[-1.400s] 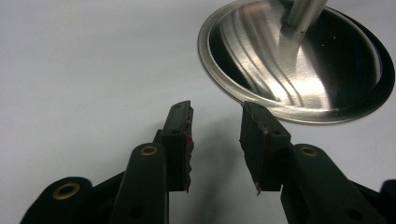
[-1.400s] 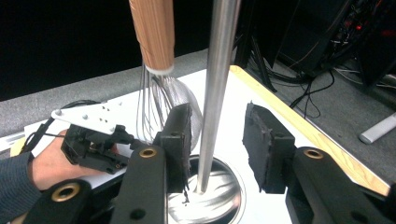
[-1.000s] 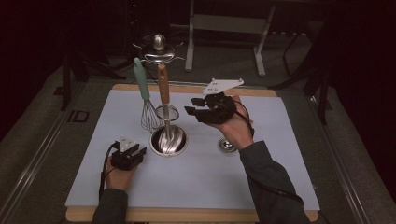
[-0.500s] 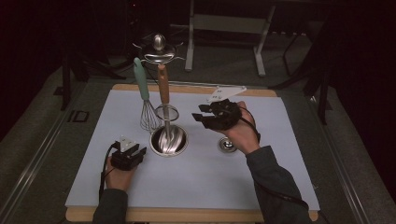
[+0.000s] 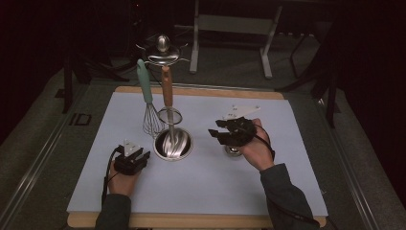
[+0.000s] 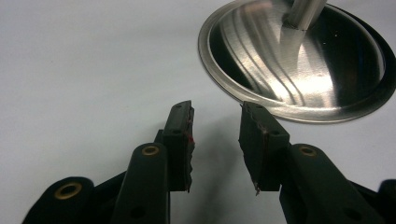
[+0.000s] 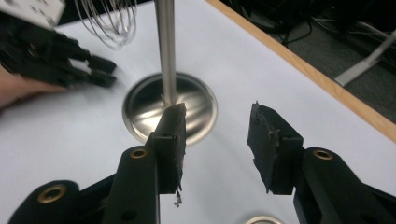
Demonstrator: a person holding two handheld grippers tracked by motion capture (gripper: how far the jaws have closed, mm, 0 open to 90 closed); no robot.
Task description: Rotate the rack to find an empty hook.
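High view, frame centre: right gripper (image 5: 221,133), jaws just widened and empty, hangs above a small metal piece (image 5: 233,151) on the table (image 5: 287,191); left gripper (image 5: 138,152), also parted, sits by the stand base (image 5: 173,143). Risk: a skewed descent nudges the piece away.

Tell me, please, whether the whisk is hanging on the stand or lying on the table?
Hanging. The whisk hangs upright from the stand, green handle topmost, wires down.
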